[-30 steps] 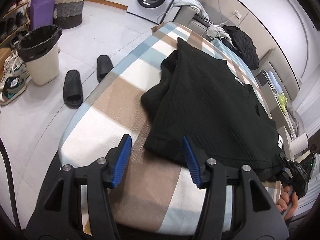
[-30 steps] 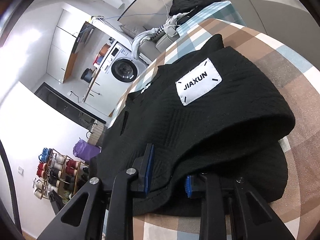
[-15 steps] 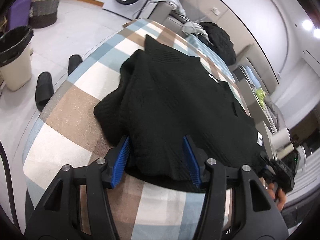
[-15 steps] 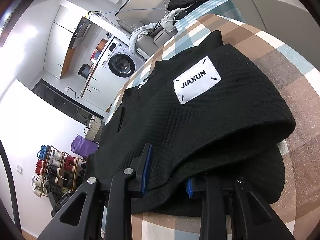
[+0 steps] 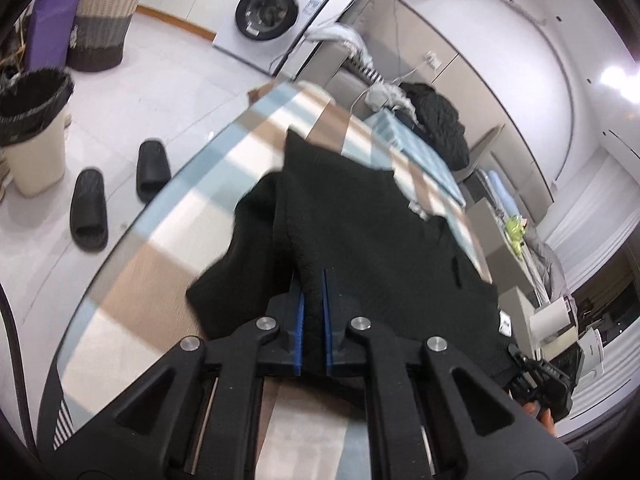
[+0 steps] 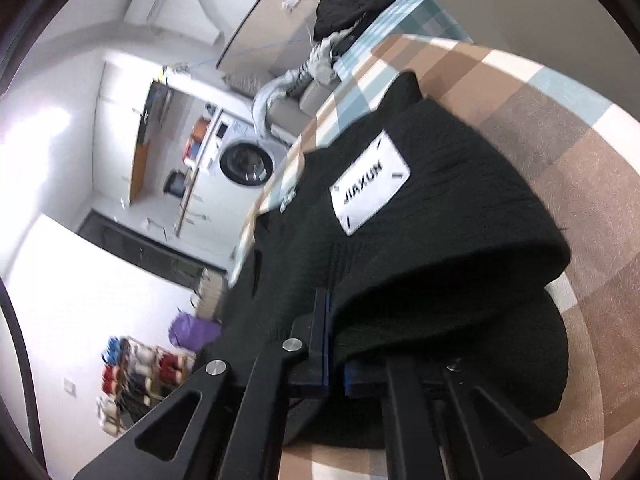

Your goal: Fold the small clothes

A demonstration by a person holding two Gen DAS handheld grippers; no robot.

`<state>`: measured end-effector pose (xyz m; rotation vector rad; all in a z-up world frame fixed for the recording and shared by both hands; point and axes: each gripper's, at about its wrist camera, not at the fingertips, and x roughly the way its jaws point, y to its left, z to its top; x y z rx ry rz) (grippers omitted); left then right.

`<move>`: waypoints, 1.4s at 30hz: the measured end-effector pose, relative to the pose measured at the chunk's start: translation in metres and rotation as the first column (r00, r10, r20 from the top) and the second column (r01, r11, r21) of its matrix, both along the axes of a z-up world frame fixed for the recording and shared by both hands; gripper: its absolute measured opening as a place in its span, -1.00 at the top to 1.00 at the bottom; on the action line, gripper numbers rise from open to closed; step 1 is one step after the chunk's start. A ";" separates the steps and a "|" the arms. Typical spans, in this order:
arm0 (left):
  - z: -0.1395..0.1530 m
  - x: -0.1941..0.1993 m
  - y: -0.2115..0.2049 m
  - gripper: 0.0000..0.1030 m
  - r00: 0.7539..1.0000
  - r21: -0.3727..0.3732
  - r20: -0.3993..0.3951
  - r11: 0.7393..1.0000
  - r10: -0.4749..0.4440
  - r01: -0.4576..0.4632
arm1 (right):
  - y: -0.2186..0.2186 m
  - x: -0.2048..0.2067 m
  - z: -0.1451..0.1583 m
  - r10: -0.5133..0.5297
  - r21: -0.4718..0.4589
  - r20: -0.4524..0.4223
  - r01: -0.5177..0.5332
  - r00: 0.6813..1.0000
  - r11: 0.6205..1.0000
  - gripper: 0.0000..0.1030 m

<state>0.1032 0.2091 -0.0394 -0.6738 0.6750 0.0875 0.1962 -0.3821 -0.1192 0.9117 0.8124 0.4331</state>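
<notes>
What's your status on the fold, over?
Left gripper shut on black garment. Right gripper shut on same garment, near edge. Garment bunched on checked table. Nothing in the way.

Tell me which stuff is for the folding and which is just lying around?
For folding: black garment, left gripper, right gripper, checked table.
Lying around: black slippers, bin, washing machine, woven basket.
</notes>
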 end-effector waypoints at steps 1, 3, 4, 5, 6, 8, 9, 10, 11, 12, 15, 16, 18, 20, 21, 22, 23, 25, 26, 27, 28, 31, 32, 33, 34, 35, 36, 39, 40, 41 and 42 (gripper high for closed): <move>0.007 0.004 0.001 0.92 1.000 0.006 0.016 1.000 0.001 -0.001 | 0.000 0.001 0.004 0.001 0.007 0.011 -0.001 1.000 1.000 0.91; 0.018 0.016 0.004 0.92 0.999 0.021 0.047 1.000 -0.002 0.001 | 0.001 0.004 0.015 0.005 0.008 0.036 -0.005 0.999 1.000 0.91; 0.026 0.025 0.005 0.92 0.998 0.034 0.065 0.999 -0.004 0.001 | 0.002 0.007 0.022 0.008 0.012 0.050 -0.008 0.999 1.000 0.91; 0.032 0.034 0.006 0.92 0.997 0.045 0.081 0.999 -0.008 0.004 | 0.002 0.011 0.028 0.010 0.019 0.061 -0.012 0.998 1.000 0.91; 0.037 0.041 0.007 0.92 0.996 0.053 0.091 0.999 -0.008 0.003 | 0.002 0.016 0.034 0.010 0.024 0.072 -0.011 0.997 1.000 0.91; 0.046 0.062 0.011 0.92 0.994 0.066 0.109 0.998 -0.012 0.005 | 0.003 0.029 0.048 0.003 0.011 0.094 -0.004 0.996 1.000 0.91; 0.050 0.075 0.014 0.92 0.993 0.070 0.117 0.998 -0.013 0.005 | 0.005 0.039 0.056 -0.006 -0.009 0.106 0.007 0.994 1.000 0.91; 0.054 0.085 0.015 0.92 0.992 0.075 0.125 0.997 -0.017 0.008 | 0.006 0.045 0.061 -0.007 -0.024 0.113 0.010 0.994 1.000 0.91; 0.057 0.100 0.017 0.92 0.992 0.085 0.126 0.996 -0.018 0.007 | 0.008 0.055 0.067 -0.014 -0.042 0.121 0.019 0.993 0.999 0.91; 0.059 0.115 0.020 0.92 0.992 0.092 0.126 0.996 -0.015 0.004 | 0.009 0.064 0.071 -0.024 -0.052 0.119 0.031 0.993 0.998 0.91; 0.061 0.161 0.029 0.91 0.993 0.108 0.116 0.994 0.001 -0.013 | 0.012 0.102 0.079 -0.063 -0.118 0.107 0.076 0.992 0.990 0.82; 0.059 0.175 0.032 0.91 0.994 0.105 0.109 0.994 0.004 -0.015 | 0.011 0.114 0.080 -0.081 -0.139 0.102 0.095 0.992 0.986 0.79; 0.051 0.203 0.038 0.77 0.996 0.094 0.083 0.995 0.026 -0.034 | 0.007 0.136 0.078 -0.127 -0.174 0.072 0.138 0.989 0.975 0.51; 0.044 0.222 0.040 0.23 0.998 0.114 0.046 0.992 0.053 -0.058 | 0.002 0.149 0.074 -0.157 -0.178 0.049 0.163 0.986 0.970 0.51; 0.041 0.228 0.042 -0.11 0.996 0.121 0.044 0.990 0.071 -0.076 | 0.000 0.153 0.073 -0.166 -0.181 0.041 0.171 0.985 0.968 0.51; 0.038 0.230 0.044 -0.20 0.995 0.110 0.061 0.990 0.082 -0.089 | -0.003 0.156 0.073 -0.165 -0.180 0.044 0.170 0.985 0.969 0.50; 0.037 0.232 0.045 -0.30 0.994 0.102 0.068 0.991 0.083 -0.090 | -0.005 0.156 0.073 -0.162 -0.189 0.043 0.167 0.986 0.968 0.46; 0.034 0.236 0.045 -0.30 0.996 0.109 0.056 0.991 0.071 -0.076 | -0.006 0.153 0.074 -0.164 -0.230 0.047 0.170 0.985 0.958 0.40; 0.032 0.235 0.045 -0.30 0.996 0.116 0.052 0.991 0.067 -0.072 | -0.007 0.150 0.073 -0.161 -0.259 0.049 0.168 0.986 0.951 0.31; 0.029 0.233 0.043 -0.30 0.997 0.127 0.045 0.990 0.061 -0.067 | -0.007 0.148 0.072 -0.155 -0.289 0.045 0.161 0.987 0.944 0.26; 0.028 0.231 0.042 -0.30 0.998 0.137 0.040 0.989 0.054 -0.060 | -0.007 0.149 0.071 -0.150 -0.304 0.042 0.156 0.988 0.940 0.25; 0.022 0.225 0.035 -0.30 1.000 0.170 0.010 0.985 0.025 -0.027 | -0.006 0.147 0.066 -0.134 -0.363 0.014 0.130 0.991 0.923 0.25; 0.020 0.220 0.033 -0.31 1.000 0.174 0.005 0.985 0.020 -0.021 | -0.006 0.147 0.065 -0.131 -0.376 0.010 0.125 0.991 0.918 0.25; 0.019 0.216 0.030 -0.31 1.000 0.178 -0.002 0.984 0.017 -0.016 | -0.006 0.147 0.063 -0.127 -0.390 0.004 0.118 0.992 0.913 0.24; 0.017 0.212 0.028 -0.31 1.000 0.177 -0.014 0.984 0.010 -0.008 | -0.005 0.147 0.060 -0.122 -0.398 -0.002 0.111 0.993 0.911 0.24; 0.014 0.208 0.025 -0.30 1.000 0.165 -0.027 0.986 -0.005 0.009 | -0.004 0.146 0.059 -0.118 -0.399 -0.009 0.105 0.993 0.911 0.24; 0.010 0.208 0.023 -0.30 0.999 0.152 -0.041 0.988 -0.023 0.029 | -0.003 0.145 0.058 -0.113 -0.396 -0.014 0.098 0.994 0.913 0.24; -0.004 0.212 0.013 -0.30 0.993 0.118 -0.095 0.990 -0.071 0.082 | 0.001 0.141 0.054 -0.085 -0.388 -0.024 0.069 0.996 0.919 0.23; -0.010 0.216 0.008 -0.30 0.990 0.121 -0.117 0.988 -0.081 0.095 | 0.003 0.140 0.053 -0.079 -0.391 -0.025 0.063 0.997 0.918 0.22; -0.015 0.220 0.005 -0.30 0.987 0.126 -0.141 0.987 -0.082 0.100 | 0.005 0.138 0.053 -0.073 -0.392 -0.026 0.057 0.997 0.918 0.22; -0.021 0.223 0.003 -0.26 0.983 0.122 -0.161 0.987 -0.083 0.103 | 0.008 0.135 0.053 -0.068 -0.390 -0.025 0.052 0.997 0.919 0.22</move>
